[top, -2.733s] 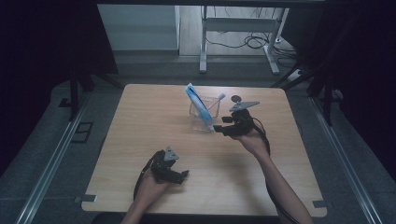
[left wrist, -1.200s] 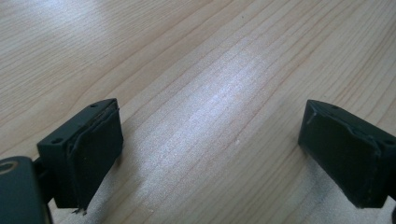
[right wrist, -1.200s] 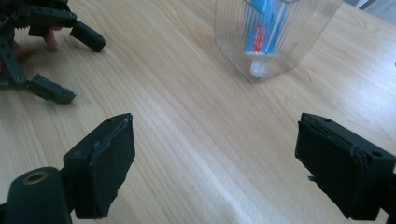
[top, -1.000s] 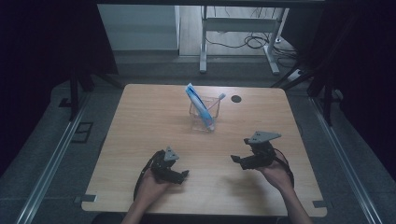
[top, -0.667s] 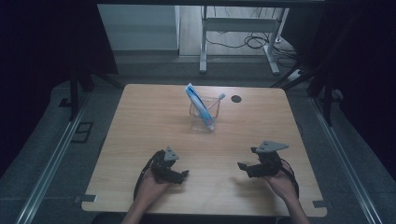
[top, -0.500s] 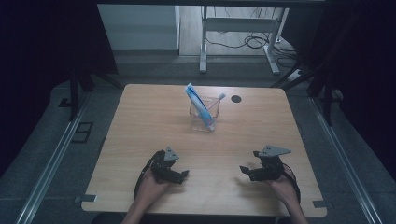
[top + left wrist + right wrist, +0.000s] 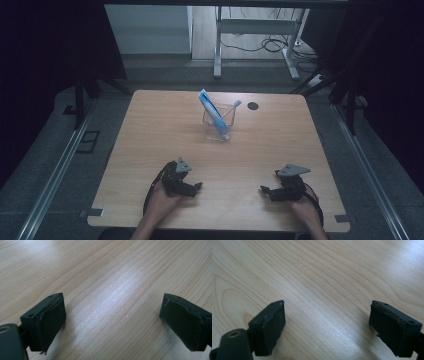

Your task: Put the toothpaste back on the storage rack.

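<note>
Both grippers sat low at the near edge of the table (image 7: 150, 130), well apart. Left gripper (image 7: 192, 186) at near left, jaws wide, nothing between them, bare wood under the pads (image 7: 52, 322). Right gripper (image 7: 267, 192) at near right, jaws likewise wide and empty over plain wood grain, pads (image 7: 273, 326) close above the surface. A hand (image 7: 162, 202) gripped the left tool; another hand (image 7: 302, 207) gripped the right. Clear cup (image 7: 220, 122) stood upright near the far middle of the table, well apart from both grippers. A blue tube (image 7: 214, 114) leaned inside it, tilted to the left; a toothbrush (image 7: 233, 107) leaned the other way. Small dark disc (image 7: 253, 105) lay just right of the cup.
</note>
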A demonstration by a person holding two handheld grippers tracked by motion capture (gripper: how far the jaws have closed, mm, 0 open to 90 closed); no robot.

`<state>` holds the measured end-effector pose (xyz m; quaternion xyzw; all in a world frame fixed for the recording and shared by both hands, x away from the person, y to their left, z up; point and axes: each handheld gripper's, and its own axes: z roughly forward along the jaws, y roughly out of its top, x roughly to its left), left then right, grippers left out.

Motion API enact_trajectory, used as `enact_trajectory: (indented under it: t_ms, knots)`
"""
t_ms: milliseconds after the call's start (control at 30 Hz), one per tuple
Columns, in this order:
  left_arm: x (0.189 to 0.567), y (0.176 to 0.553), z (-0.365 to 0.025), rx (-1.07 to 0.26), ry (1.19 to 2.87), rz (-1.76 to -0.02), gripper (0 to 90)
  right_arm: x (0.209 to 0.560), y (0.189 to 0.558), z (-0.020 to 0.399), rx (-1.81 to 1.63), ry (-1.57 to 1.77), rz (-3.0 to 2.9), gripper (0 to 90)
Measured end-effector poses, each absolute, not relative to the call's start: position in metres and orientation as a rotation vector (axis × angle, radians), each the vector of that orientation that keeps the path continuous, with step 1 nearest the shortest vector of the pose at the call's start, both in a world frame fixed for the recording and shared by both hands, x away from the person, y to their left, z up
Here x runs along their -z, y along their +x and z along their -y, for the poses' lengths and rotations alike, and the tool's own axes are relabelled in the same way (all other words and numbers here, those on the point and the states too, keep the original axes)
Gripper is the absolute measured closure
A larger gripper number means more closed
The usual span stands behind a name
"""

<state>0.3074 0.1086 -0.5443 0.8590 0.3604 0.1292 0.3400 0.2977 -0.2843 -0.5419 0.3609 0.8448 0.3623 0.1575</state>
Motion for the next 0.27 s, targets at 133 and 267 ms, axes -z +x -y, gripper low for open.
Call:
enact_trajectory:
  t_ms: [133, 267]
  knots:
    - [0.5443, 0.3074, -0.1086, -0.337, 2.236, -0.938, 6.7, 0.5421, 0.2982, 0.2842, -1.041, 1.033, -2.425, 13.2]
    - [0.5443, 0.3073, -0.1085, -0.336, 2.235, -0.940, 6.7, 0.5422, 0.2981, 0.2840, -1.041, 1.034, -2.426, 12.7]
